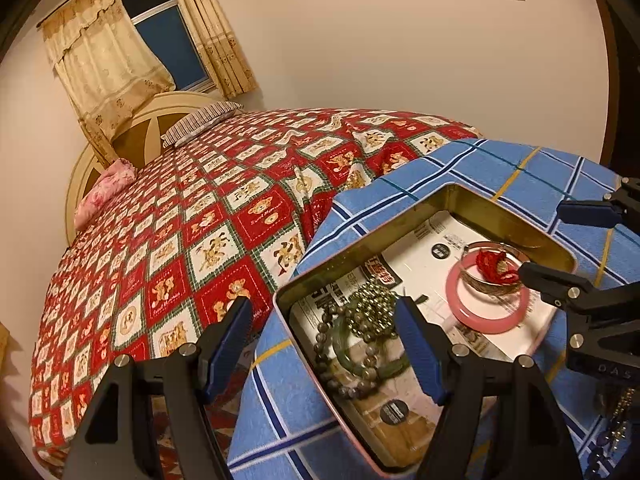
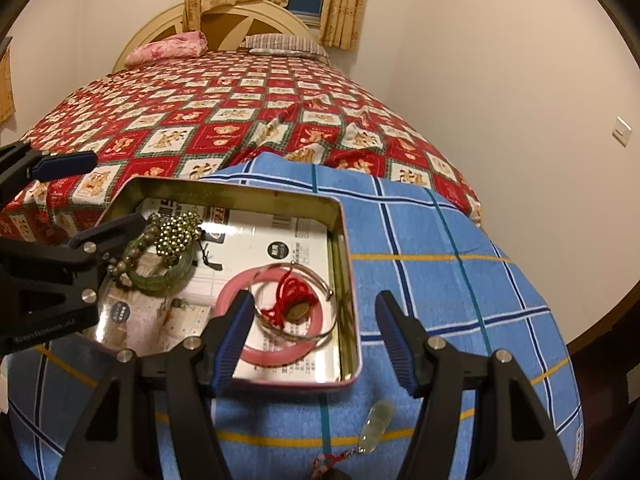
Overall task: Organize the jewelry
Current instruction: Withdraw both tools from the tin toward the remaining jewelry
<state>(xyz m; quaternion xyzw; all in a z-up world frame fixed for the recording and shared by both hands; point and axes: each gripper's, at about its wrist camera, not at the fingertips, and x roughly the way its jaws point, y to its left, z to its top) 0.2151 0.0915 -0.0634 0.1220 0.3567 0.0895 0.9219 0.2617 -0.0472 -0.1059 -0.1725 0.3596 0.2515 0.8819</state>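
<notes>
Both hand-held grippers are held open over the tin [image 2: 347, 248], left [image 1: 326, 344], right [image 2: 316, 342]. The jade pendant [image 2: 374, 428], just outside the tin, probably needs collecting next.

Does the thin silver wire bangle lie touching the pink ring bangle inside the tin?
Touching. The right wrist view shows the thin silver wire bangle overlapping the pink ring bangle, crossing its band inside the metal tin.

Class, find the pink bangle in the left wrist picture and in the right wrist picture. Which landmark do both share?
Left wrist: pink bangle lies right of centre, inside the tin.
Right wrist: pink bangle lies low, centre-left, beside the right gripper.
Shared landmark: the red cord inside the bangle.
</notes>
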